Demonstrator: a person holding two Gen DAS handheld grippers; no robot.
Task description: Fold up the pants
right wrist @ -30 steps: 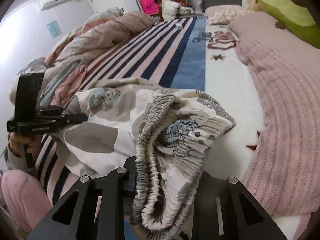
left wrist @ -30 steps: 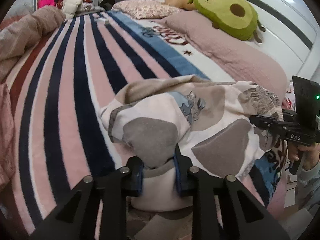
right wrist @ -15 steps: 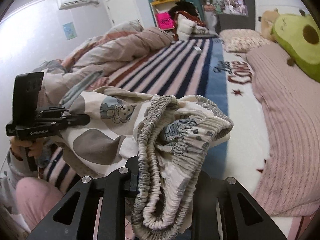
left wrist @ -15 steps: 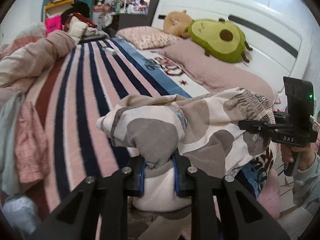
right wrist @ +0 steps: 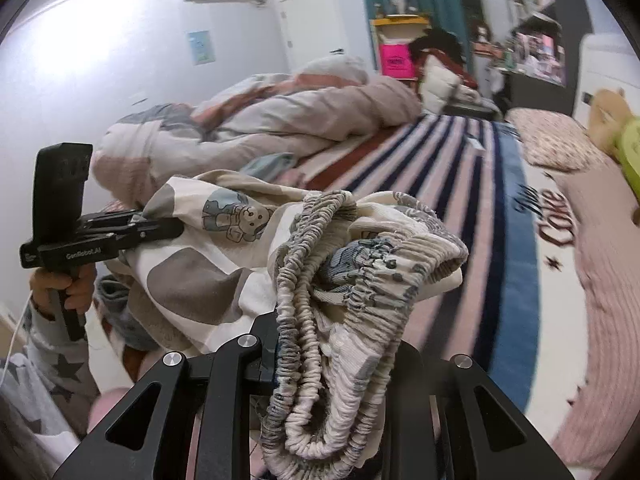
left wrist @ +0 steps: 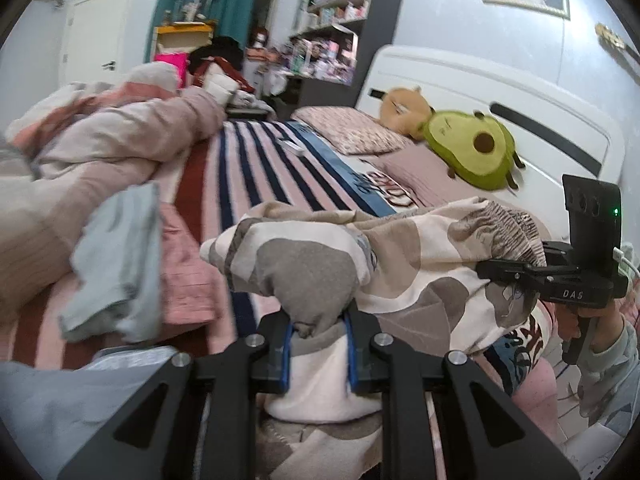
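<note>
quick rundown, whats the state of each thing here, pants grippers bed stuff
pants: bunched, lifted off the bed, held at both ends
left gripper: shut on the leg end
right gripper: shut on the elastic waistband
striped blanket: spread flat
pink duvet: heaped at the side
avocado plush: lying against the headboard

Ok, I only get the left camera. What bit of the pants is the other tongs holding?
Observer: The right tongs pinch the bunched elastic waistband of the pants.
Kid: Any pictures on them?
Observer: Yes, a little bear print faces the right camera.
Kid: Who's holding the left tongs?
Observer: A left hand, in a grey sleeve with dark stars.
</note>
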